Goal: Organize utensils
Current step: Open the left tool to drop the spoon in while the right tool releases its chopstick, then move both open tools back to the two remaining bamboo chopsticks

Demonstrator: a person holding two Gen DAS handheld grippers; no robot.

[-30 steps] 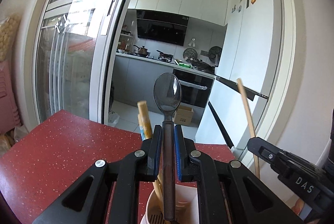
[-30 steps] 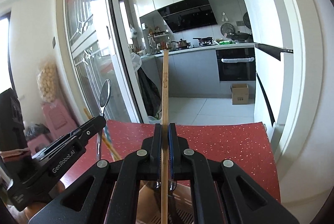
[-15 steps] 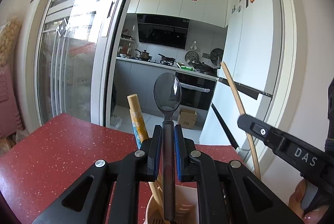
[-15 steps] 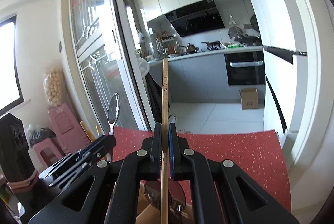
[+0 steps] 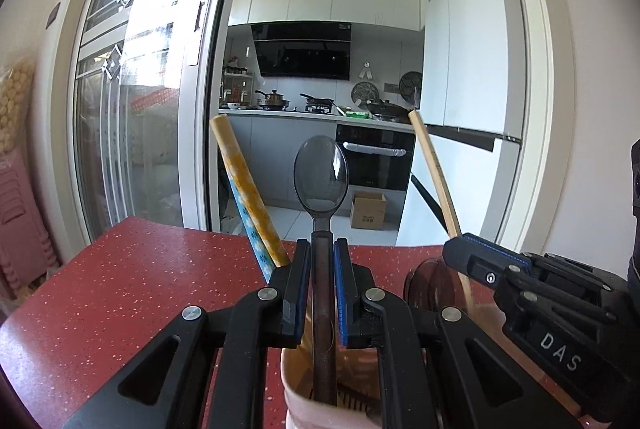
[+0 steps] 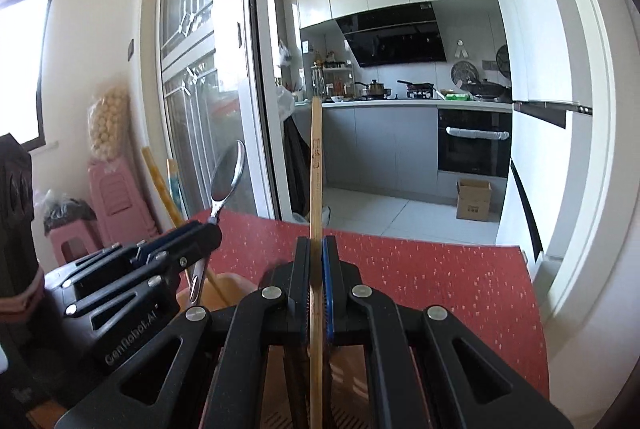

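Holding a stiff, slick steel spoon (image 5: pixel 320 181) upright at frame centre by its handle in your clamped left gripper (image 5: pixel 319 261), you pinch a light, rigid chopstick (image 6: pixel 316 165) in the closed right gripper (image 6: pixel 316 261), both over the pink holder (image 5: pixel 304 389) at bottom.

- The speckled red tabletop (image 5: pixel 120 293) and the kitchen doorway are being viewed closely from both wrist cameras.
- Each black gripper is being caught in the other's view.
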